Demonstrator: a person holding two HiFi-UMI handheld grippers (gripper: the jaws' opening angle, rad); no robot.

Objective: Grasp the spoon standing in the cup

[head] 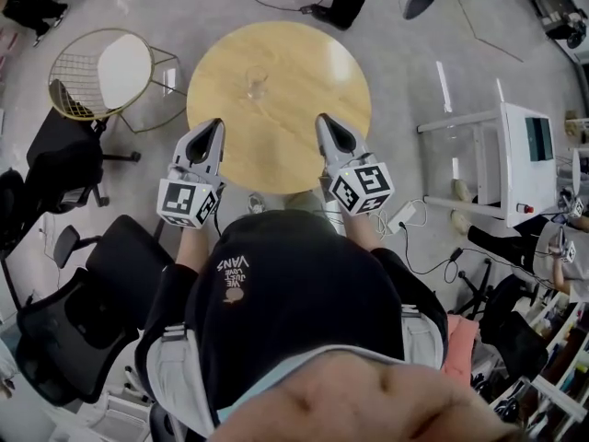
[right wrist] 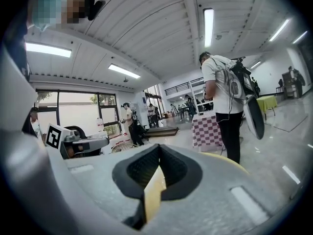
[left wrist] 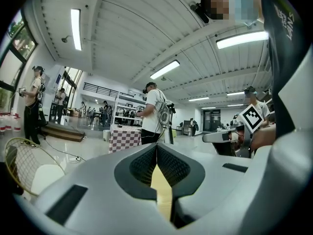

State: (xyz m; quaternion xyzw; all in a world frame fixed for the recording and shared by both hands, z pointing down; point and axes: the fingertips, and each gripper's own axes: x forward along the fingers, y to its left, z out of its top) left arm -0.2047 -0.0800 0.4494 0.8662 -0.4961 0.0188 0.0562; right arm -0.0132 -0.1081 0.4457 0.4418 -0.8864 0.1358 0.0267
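Standing near the middle of the round wooden table [head: 304, 72] was a clear glass cup [head: 256, 83]; the spoon in it was too faint to make out for certain. The left gripper [head: 214, 125] and right gripper [head: 325, 119] hung over the table's near edge, one on either side of the cup and well apart from it. Both pairs of jaws were closed tip to tip, holding nothing. A gold wire chair [head: 99, 72] stood left of the table.

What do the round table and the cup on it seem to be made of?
The round table: likely wood or wood-look laminate, matt; pale tan with faint streaks. The cup: seemingly clear glass or plastic; the tabletop shows through it.
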